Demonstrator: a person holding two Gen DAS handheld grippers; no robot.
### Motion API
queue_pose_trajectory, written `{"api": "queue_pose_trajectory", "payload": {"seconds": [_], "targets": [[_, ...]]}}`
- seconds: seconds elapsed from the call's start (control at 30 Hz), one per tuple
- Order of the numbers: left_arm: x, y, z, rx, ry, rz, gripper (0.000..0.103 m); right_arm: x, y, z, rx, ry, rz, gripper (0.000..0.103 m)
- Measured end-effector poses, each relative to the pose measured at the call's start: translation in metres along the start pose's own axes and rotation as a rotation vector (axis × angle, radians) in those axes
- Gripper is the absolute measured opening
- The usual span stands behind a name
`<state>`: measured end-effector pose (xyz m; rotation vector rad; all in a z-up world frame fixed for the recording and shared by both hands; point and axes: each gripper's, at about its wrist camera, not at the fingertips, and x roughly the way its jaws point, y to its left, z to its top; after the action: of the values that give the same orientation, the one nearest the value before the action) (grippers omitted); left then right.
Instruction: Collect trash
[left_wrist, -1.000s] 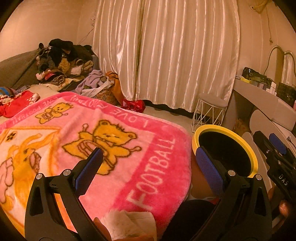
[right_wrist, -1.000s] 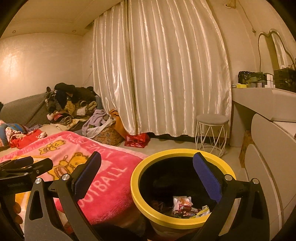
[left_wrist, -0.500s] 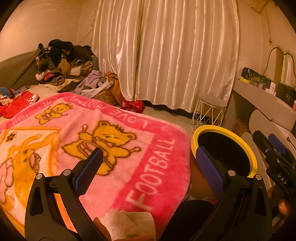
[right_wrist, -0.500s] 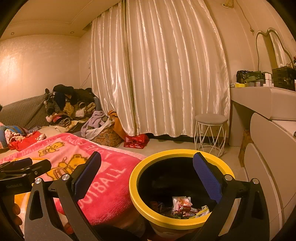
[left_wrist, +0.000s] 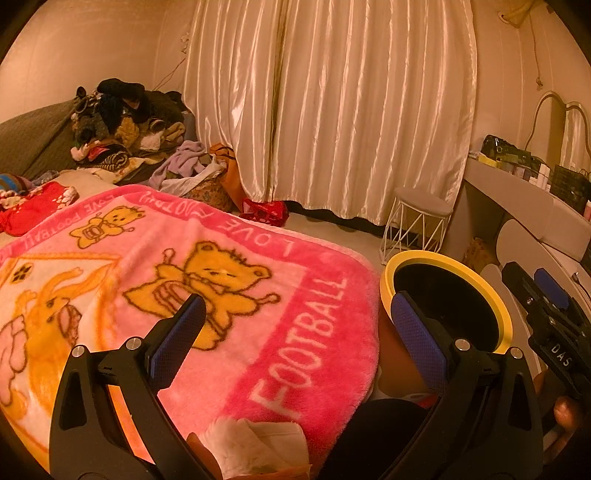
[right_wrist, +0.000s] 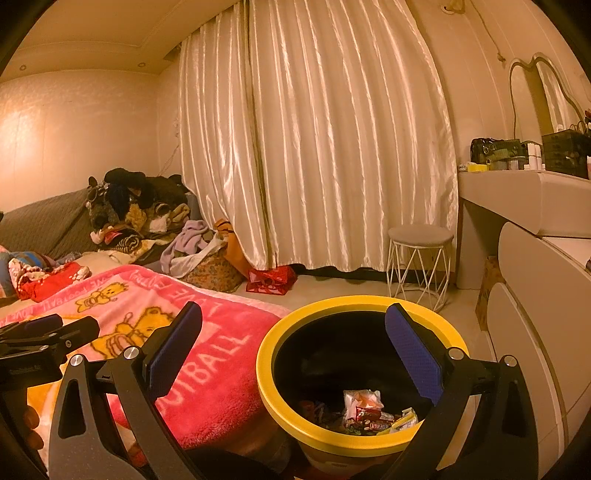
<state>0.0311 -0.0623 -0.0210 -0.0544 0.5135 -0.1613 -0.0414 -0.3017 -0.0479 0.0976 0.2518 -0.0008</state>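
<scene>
1. The left gripper (left_wrist: 297, 334) is held wide open and empty above the pink blanket (left_wrist: 229, 295); a crumpled tissue (left_wrist: 258, 448) lies just beneath it.
2. The right gripper (right_wrist: 293, 349) is spread wide and empty over the yellow-rimmed bin (right_wrist: 266, 384), beside the blanket, with wrappers (right_wrist: 369, 415) inside.

left gripper (left_wrist: 295, 332) fingers spread wide, empty; right gripper (right_wrist: 293, 341) fingers likewise apart, empty, level.
</scene>
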Motion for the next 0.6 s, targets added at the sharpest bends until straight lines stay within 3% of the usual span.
{"api": "queue_pose_trajectory", "payload": {"seconds": [0.6], "targets": [[0.0021,-0.0019,0.0037,-0.005,0.006,0.0,0.092,-0.0004,-0.0009,0.0,0.006,-0.001,-0.001,0.097]]}}
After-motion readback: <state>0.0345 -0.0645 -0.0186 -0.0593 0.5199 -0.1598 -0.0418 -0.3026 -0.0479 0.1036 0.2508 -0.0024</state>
